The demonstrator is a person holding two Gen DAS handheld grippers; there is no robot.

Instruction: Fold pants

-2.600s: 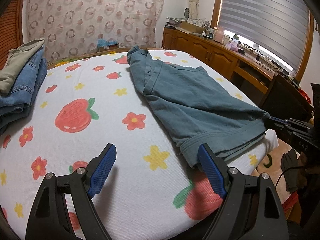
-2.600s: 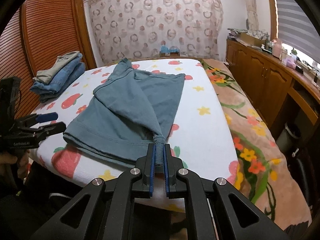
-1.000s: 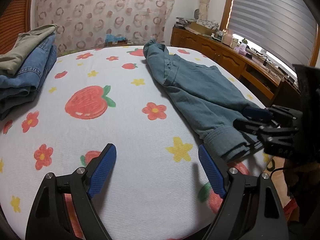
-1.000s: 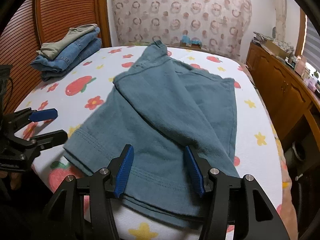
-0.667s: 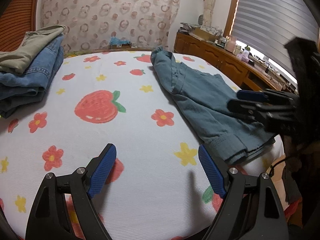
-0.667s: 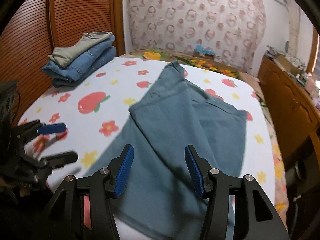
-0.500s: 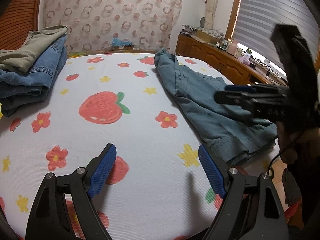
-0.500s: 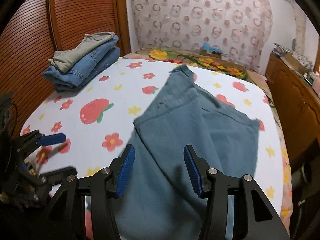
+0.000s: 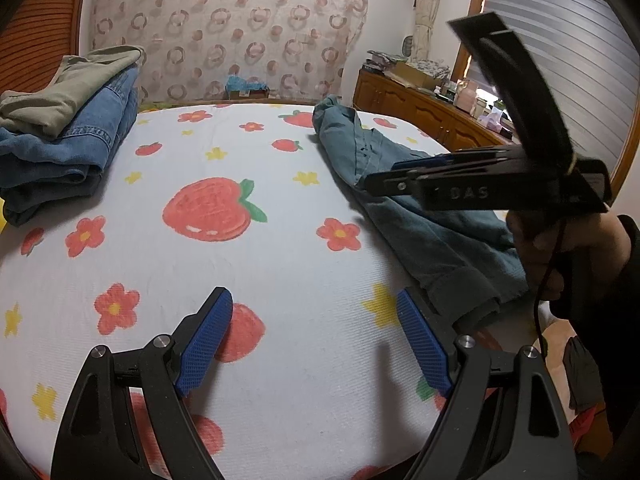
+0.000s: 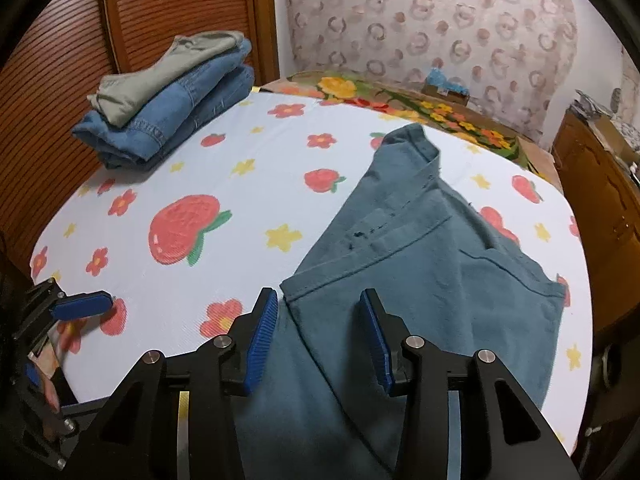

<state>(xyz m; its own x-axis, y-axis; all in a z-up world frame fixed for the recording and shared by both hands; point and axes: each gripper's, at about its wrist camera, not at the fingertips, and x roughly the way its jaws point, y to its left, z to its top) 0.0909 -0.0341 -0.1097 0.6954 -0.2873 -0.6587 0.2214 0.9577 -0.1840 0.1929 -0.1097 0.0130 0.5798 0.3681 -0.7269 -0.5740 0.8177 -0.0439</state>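
1. Two grippers, neither gripping: left gripper [image 9: 310, 340] spread wide over bare bedsheet [image 9: 280, 264]; right gripper [image 10: 318, 340] has just been narrowing, its jaws apart above the teal pants [image 10: 420, 264], nothing pinched.
2. Pants lie half-folded on the sheet's right side, hems at the near edge.
3. Risk: grabbing one layer only would likely drag the fold open.
4. Count: one teal pair; one pile of folded clothes [image 10: 168, 100], far-left corner.
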